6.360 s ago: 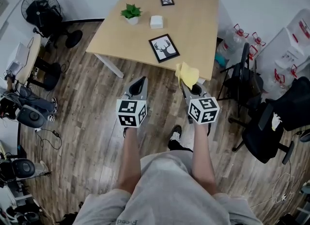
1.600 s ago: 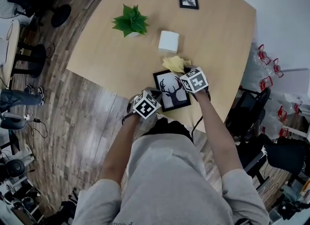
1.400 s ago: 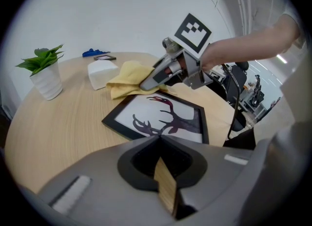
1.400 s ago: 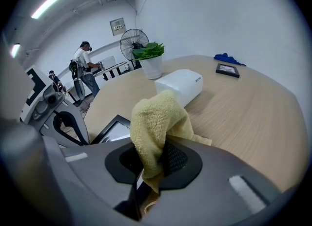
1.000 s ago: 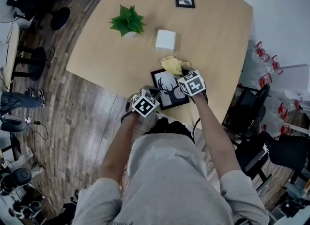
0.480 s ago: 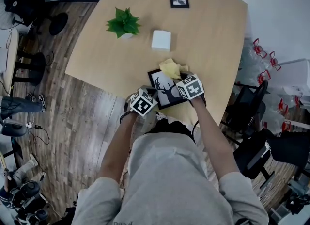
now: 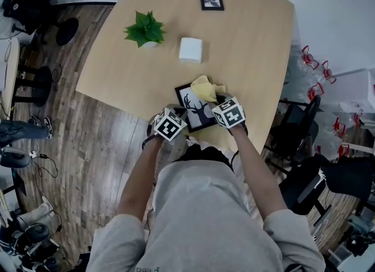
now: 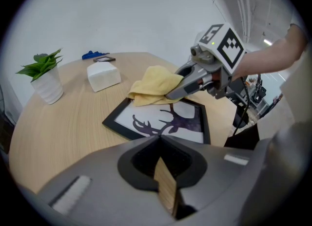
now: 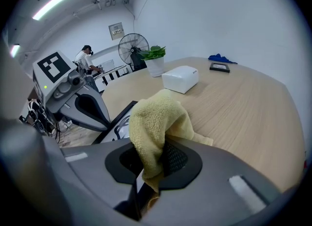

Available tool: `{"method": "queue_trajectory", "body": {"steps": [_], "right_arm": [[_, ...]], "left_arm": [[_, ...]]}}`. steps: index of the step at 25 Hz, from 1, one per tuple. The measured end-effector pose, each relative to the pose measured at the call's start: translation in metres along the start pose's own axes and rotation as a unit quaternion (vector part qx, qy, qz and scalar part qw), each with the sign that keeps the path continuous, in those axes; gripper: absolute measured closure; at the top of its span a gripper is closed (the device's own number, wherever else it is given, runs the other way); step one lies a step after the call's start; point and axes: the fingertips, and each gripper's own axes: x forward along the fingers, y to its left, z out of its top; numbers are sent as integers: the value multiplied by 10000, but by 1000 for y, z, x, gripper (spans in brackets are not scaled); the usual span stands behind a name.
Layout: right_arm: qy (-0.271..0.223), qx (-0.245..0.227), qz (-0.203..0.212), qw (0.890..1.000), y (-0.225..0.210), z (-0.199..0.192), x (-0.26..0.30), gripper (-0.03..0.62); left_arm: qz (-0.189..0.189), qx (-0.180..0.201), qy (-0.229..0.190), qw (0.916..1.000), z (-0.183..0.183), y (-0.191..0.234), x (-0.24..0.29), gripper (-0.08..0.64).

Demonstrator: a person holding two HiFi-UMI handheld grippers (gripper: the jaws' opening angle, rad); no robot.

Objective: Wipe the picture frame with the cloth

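— Right tool (image 7: 219,97)?
— Clamped on the yellow cloth (image 7: 205,88), which lies over the frame's (image 7: 196,114) far end.
— Left tool (image 7: 179,114)?
— Jaws together, empty, at the frame's near corner by the desk (image 7: 252,48) edge.
— Around?
— Box (image 7: 190,49) beyond the frame, plant (image 7: 144,29) further left. Both forearms reach forward.

Head view overhead; opposing close tool views share the frame (image 7: 196,111).
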Motion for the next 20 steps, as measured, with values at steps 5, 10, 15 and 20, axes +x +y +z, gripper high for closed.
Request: {"method": "queue_trajectory", "body": {"steps": [5, 10, 15, 20], "right_arm": [[-9, -31, 4, 10000, 3, -8, -6, 543], [-2, -69, 47, 10000, 11, -19, -13, 543], [-36, -97, 29, 9999, 14, -28, -19, 543], [-44, -76, 39, 10000, 19, -37, -24, 543]], "left_arm": [[74, 109, -12, 9999, 1, 0, 1, 508], [64, 91, -1, 9999, 0, 0, 1, 508], [121, 182, 6, 9998, 0, -1, 2, 508], [153, 168, 22, 9997, -1, 0, 2, 508]]}}
